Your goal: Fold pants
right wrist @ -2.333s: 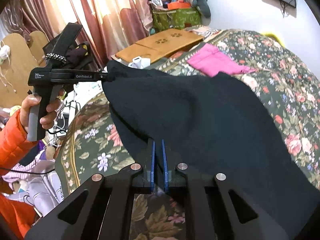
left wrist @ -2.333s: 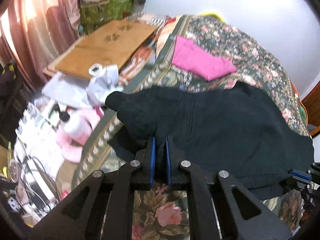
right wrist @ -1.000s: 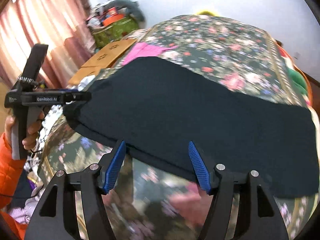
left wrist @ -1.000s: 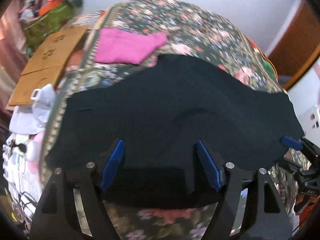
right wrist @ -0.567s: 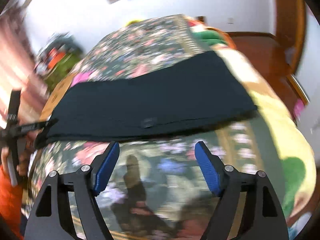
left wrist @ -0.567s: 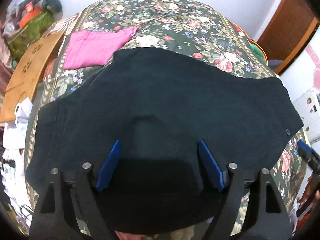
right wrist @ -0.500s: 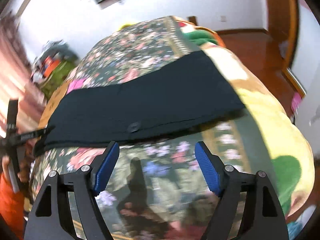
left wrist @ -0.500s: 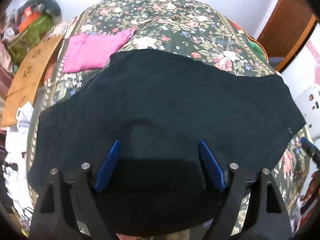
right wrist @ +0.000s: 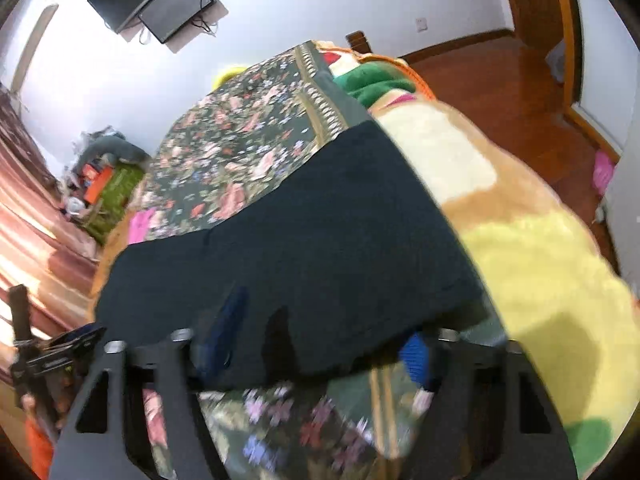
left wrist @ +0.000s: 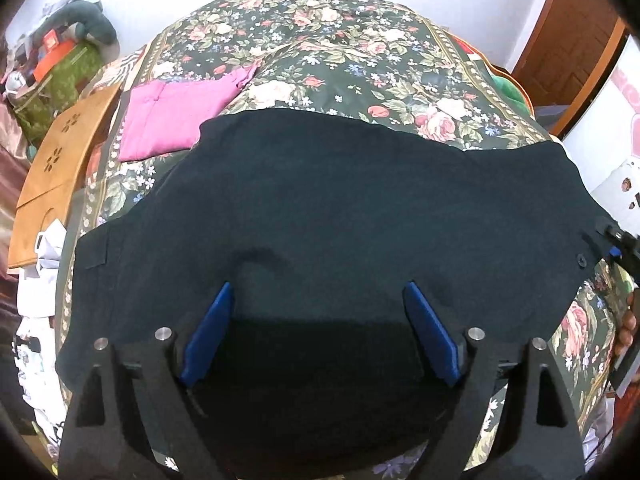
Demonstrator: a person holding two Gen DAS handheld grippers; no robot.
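Observation:
The black pants lie spread flat across the floral bedspread; they also show in the right wrist view. My left gripper is open and empty over the near edge of the pants. My right gripper is open, its blue pads straddling the near hem at the pants' right end; one pad sits below the cloth edge. The right gripper also shows at the right edge of the left wrist view, by the waistband button.
A folded pink garment lies on the bed beyond the pants at left. A wooden board and clutter lie off the bed's left side. A yellow and cream blanket covers the bed's right end, with wood floor beyond.
Both grippers opened and let go of the pants, which now lie flat. The right gripper swung toward the pants' right end and came down close to the hem.

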